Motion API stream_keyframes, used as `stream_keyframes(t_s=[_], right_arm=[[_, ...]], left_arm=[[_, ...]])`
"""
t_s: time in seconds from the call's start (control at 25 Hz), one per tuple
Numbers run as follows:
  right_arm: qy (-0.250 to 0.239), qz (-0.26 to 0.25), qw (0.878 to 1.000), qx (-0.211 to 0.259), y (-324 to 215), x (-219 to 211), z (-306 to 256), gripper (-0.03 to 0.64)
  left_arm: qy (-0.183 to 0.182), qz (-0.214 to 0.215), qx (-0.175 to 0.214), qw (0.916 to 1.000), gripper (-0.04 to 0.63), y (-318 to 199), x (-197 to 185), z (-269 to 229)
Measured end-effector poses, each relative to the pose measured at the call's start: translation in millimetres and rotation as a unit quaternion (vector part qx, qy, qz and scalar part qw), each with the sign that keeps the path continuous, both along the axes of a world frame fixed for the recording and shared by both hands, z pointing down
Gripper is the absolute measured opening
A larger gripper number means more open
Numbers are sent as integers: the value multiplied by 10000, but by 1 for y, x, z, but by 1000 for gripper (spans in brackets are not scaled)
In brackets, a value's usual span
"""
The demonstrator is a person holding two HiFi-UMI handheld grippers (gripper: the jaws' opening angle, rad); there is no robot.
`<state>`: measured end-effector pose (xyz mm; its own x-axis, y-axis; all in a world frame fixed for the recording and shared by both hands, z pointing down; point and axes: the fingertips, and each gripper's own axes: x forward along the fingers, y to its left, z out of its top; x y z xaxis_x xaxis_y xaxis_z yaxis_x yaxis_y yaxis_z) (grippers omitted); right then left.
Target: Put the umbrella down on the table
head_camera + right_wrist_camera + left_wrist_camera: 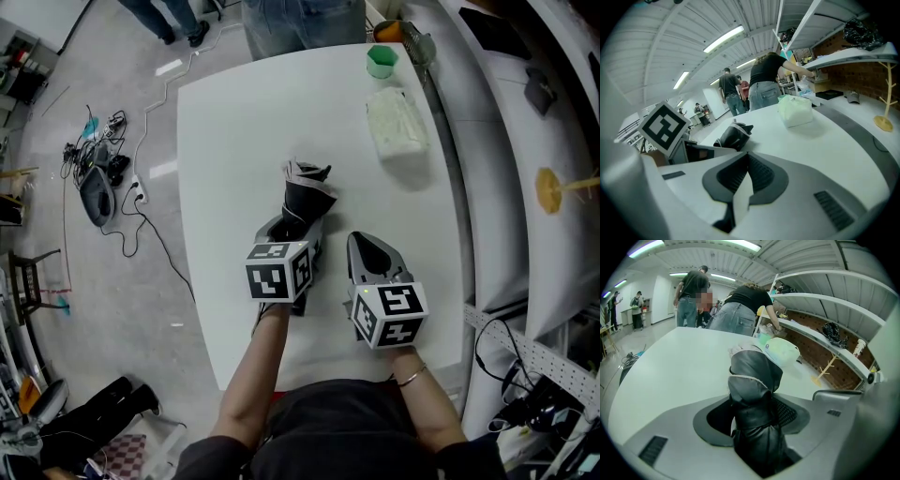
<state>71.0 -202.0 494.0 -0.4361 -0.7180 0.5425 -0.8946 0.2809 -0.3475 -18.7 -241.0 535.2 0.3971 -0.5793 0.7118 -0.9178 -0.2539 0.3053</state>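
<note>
A folded black umbrella (305, 199) lies along the white table (230, 141), its tip end pointing away from me. My left gripper (296, 231) stands around its near end, jaws wide. In the left gripper view the umbrella (752, 380) runs up between the jaws; it lies against the right pad (787, 412), and a thin strip of table shows between it and the left pad. My right gripper (362, 242) rests just to the right, jaws shut and holding nothing. Its own view shows the closed tips (742, 157) with the umbrella (733, 136) beyond them to the left.
A white plastic pack (397, 122) and a green cup (382, 61) sit at the table's far right. A person (740, 310) leans over the far edge. Shelves (525, 141) run along the right side. Cables and a power strip (103, 178) lie on the floor at left.
</note>
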Motion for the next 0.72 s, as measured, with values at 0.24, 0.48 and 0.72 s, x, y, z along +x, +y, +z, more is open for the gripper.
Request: stream_keyframes(t_s=[0.24, 0.48, 0.72], right_arm=[[0, -22, 10000, -8, 0, -3, -1, 18], [3, -42, 10000, 21, 4, -5, -5, 18], [50, -4, 10000, 77, 6, -3, -10, 18]], left_arm=[[-184, 95, -77, 9998, 247, -1, 2, 4], [-352, 245, 8, 9991, 265, -1, 5, 2], [-318, 263, 105, 9991, 284, -1, 6, -2]])
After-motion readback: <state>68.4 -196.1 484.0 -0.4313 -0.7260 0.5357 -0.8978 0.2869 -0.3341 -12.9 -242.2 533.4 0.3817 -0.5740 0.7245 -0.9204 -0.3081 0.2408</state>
